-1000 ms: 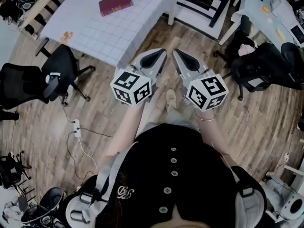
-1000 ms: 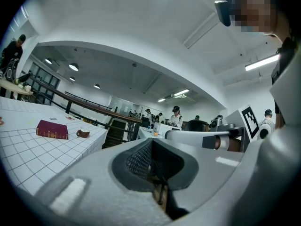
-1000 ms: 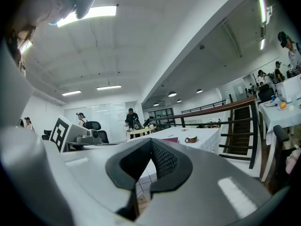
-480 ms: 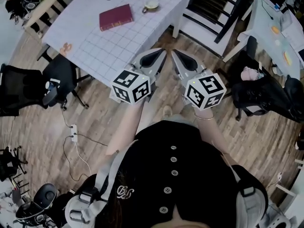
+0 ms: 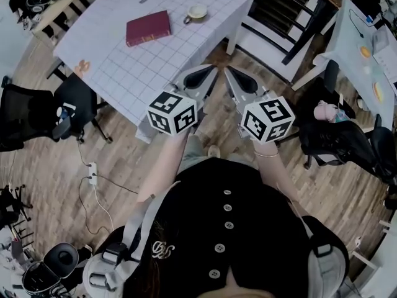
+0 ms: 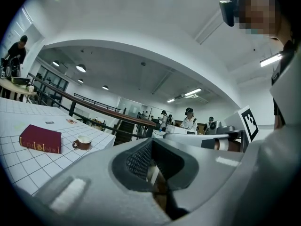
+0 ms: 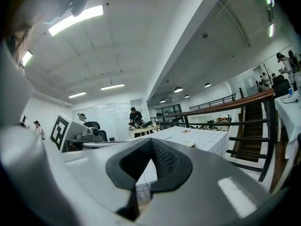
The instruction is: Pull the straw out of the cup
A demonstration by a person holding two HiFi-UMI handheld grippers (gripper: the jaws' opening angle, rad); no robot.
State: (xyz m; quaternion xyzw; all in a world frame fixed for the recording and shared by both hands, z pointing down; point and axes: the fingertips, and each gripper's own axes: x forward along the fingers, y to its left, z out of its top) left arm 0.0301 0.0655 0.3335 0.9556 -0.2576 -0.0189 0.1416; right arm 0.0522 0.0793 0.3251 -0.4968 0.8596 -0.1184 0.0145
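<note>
two grey moulded grippers, left (image 5: 209, 71) and right (image 5: 228, 71), jaws pressed shut, both empty, level by the near edge of white gridded table (image 5: 118, 61). small round cup (image 5: 197, 11) at far side, beside red hardback book (image 5: 148, 27); straw not discernible. open plank floor (image 5: 56, 166) below.

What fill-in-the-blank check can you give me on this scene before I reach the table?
1. On the white table, a cup stands near a ____ book.
2. The left gripper has its jaws ____.
3. The right gripper, shut as well, holds ____.
Missing words: red; shut; nothing.
</note>
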